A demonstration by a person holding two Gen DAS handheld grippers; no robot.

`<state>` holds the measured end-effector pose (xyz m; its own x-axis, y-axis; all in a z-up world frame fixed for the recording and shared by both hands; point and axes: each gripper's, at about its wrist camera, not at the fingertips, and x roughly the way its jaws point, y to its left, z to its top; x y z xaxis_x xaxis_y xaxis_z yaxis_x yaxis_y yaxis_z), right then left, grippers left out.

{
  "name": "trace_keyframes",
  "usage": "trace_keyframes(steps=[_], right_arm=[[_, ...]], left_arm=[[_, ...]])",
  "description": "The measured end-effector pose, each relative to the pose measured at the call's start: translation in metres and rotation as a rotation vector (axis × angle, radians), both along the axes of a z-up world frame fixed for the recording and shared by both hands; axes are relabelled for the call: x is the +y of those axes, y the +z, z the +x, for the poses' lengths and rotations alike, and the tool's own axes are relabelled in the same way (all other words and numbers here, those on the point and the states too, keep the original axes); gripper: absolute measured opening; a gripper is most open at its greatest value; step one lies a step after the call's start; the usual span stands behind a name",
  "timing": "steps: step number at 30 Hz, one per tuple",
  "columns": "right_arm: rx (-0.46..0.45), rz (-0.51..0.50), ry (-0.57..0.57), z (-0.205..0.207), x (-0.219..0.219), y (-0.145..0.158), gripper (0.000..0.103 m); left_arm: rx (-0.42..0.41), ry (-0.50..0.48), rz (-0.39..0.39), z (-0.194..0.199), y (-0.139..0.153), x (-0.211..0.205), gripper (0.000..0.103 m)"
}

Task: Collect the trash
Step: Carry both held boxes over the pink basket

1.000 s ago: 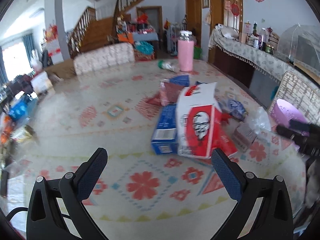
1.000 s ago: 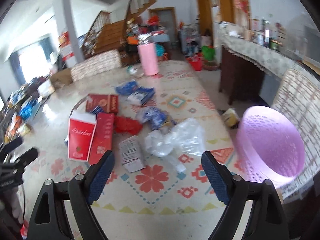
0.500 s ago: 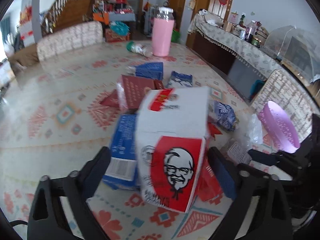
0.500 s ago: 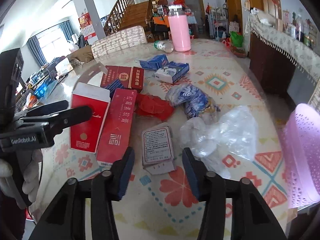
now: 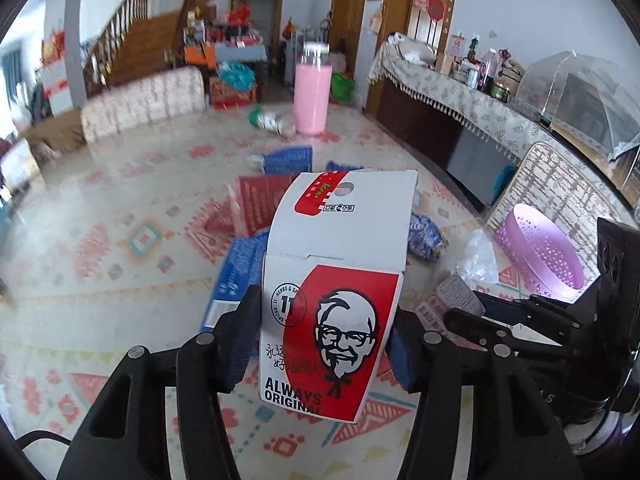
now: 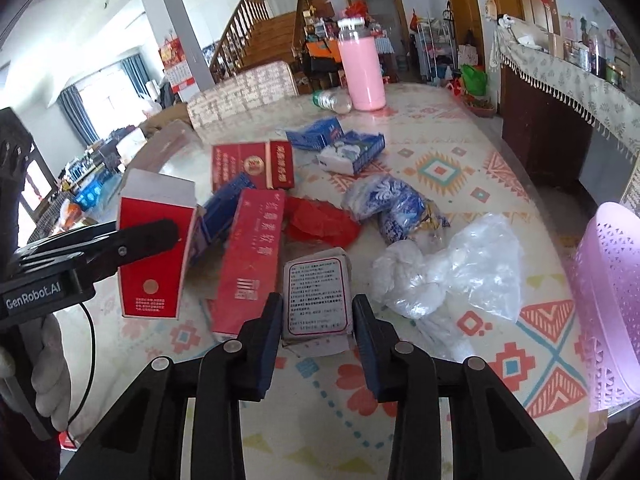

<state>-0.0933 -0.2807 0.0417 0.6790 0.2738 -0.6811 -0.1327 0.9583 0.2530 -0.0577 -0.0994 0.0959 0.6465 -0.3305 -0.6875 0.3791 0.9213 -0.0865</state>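
Closing both sets of jaws, you have gone from hovering wide open a second ago to pinching trash on the patterned table: your left gripper (image 5: 322, 344) squeezes the red-and-white cardboard chicken box (image 5: 336, 292), your right gripper (image 6: 314, 330) the small grey printed carton (image 6: 316, 300). Both pickups look nearly secured, so the perforated lilac plastic basket (image 6: 612, 300) at three o'clock is probably next.

A pink flask (image 6: 361, 65) stands on the patterned tablecloth (image 6: 440, 168) before the staircase (image 6: 264, 36).
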Motion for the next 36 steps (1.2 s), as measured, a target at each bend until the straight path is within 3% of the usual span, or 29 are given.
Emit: trace_keyframes(steps=[9,21,27,36], right_arm=[[-0.063,0.035,-0.071,-0.038,-0.039,0.021,0.038],[-0.102,0.029,-0.263,-0.078,-0.137,0.035,0.038],[-0.104,0.053,-0.357,-0.090,-0.192,0.036,0.038],[-0.095,0.104,-0.459,-0.089,-0.255,0.030,0.038]], left_arm=[[-0.137,0.023,0.143,-0.035,0.024,-0.036,0.055],[-0.144,-0.100,0.148,-0.043,0.028,-0.116,0.056],[-0.117,-0.188,0.111,-0.040,0.031,-0.165,0.056],[-0.035,-0.305,-0.038,-0.010,0.046,-0.243,0.056]])
